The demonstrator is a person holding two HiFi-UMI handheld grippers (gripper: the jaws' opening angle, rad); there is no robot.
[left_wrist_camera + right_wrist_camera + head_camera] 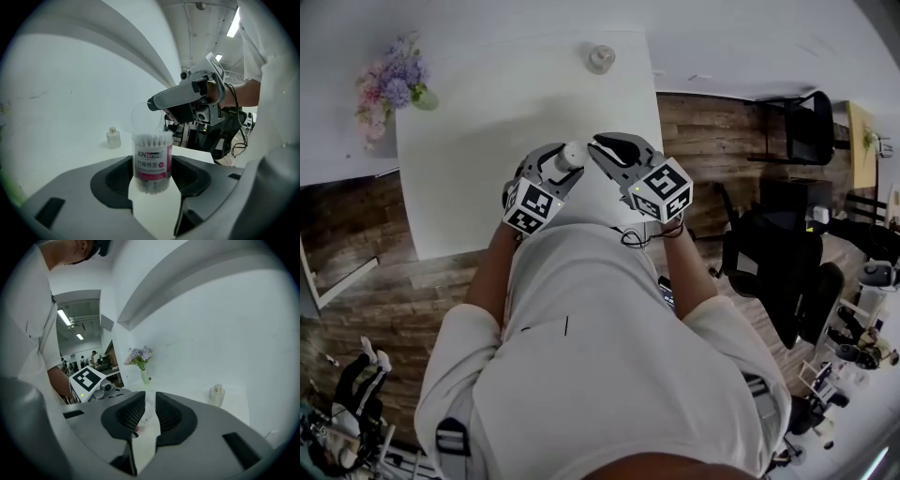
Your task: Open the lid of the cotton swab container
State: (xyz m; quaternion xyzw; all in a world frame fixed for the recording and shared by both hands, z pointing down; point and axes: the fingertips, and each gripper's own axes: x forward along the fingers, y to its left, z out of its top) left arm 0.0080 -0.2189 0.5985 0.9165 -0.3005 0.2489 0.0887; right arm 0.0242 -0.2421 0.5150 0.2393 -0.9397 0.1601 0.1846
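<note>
White bench [469, 150] fills the space ahead, with a vase of flowers [389, 84] and a small bottle [600, 58] well apart at its far side. At the near edge, the left tongs [152, 176] clamp the cotton swab container [152, 161] upright by its sides. Its clear lid [146, 119] already stands tipped up behind the swab tips. The right tongs [150, 411] are drawn narrow around that lid's upper rim, though whether the pads bite yet I cannot tell. The rim is thin and slick, so it could slide out of a shallow pinch. A hard pull might twist the round container in the left tongs or strain the lid where it joins, and any tilt could spill swabs.
</note>
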